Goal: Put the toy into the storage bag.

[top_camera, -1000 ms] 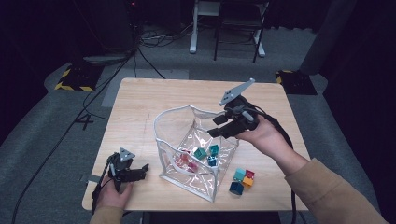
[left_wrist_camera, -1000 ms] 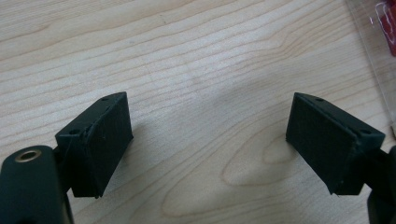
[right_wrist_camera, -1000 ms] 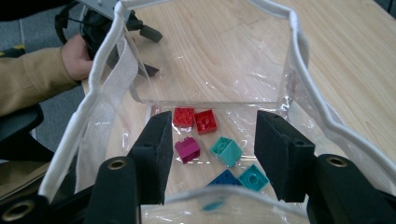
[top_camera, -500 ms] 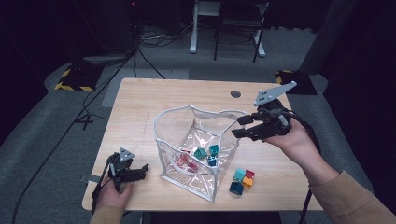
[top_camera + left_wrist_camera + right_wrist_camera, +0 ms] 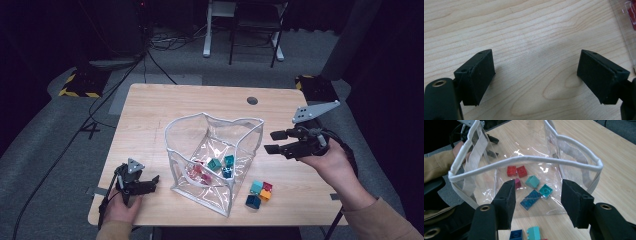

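While both hands hold tongs over the counter (image 5: 150,115), notes as follows.

Bag: clear bag (image 5: 215,155) with white trim stands open mid-counter, mouth up, sides bowed.
Bag contents: red bricks (image 5: 517,171), teal bricks (image 5: 532,181) and a blue plate (image 5: 531,199) lie on its floor; a dark pink piece sits beside the red ones.
Loose bricks: small cluster (image 5: 259,192) of teal, red, orange and blue lies on the counter just right of the bag, touching each other.
Right tongs (image 5: 274,142): held off the counter at the bag's right, pointing at it, apart from its wall; jaws have just been opening, now stand wide, nothing between them. In the right gripper view the bag lies beyond the pads (image 5: 506,200).
Left tongs (image 5: 152,181): low at the counter's near-left corner, well apart from the bag's left side; jaws spread wide over bare wood, gripping nothing.
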The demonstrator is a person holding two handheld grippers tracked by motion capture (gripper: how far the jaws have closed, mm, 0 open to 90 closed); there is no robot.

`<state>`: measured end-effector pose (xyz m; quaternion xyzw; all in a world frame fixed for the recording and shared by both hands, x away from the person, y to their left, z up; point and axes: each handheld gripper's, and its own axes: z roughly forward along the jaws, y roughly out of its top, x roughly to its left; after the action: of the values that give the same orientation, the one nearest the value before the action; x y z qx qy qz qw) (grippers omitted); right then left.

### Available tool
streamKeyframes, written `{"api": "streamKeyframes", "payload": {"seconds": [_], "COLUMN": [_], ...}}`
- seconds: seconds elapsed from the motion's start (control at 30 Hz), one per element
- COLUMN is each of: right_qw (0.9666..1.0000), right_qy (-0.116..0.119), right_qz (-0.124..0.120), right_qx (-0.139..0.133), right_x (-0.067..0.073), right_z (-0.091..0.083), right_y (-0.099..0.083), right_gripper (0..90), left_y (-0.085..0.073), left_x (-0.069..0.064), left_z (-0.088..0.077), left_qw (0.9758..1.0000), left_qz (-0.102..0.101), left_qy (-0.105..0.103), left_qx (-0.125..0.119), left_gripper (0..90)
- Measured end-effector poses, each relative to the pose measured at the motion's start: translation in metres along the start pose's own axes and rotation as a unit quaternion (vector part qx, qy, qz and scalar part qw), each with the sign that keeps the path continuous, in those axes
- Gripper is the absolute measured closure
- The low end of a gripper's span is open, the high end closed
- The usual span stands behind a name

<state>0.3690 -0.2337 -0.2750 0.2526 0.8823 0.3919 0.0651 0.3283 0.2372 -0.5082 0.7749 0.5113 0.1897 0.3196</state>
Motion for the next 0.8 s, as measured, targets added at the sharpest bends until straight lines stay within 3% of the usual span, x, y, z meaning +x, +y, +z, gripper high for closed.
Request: {"api": "streamKeyframes", "payload": {"seconds": [0.3,0.5,0.8], "right_qw": [0.9999,0.9985,0.9964], "right_qy": [-0.007,-0.007,-0.002], "right_qz": [-0.002,0.004,0.017], "right_qx": [0.014,0.055,0.083], "right_x": [0.008,0.006,0.001], "right_z": [0.027,0.058,0.089], "right_y": [-0.033,-0.061,-0.095], "right_gripper": [46.0,46.1,46.2], "left_y": [0.0,0.0,0.0], "left_x": [0.0,0.0,0.0], "left_z": [0.0,0.0,0.0], "left_qw": [1.0,1.0,1.0], "left_qz": [0.0,0.0,0.0], "left_qy": [0.0,0.0,0.0], "left_qx": [0.0,0.0,0.0], "left_gripper": [14.9,14.8,14.8]}}
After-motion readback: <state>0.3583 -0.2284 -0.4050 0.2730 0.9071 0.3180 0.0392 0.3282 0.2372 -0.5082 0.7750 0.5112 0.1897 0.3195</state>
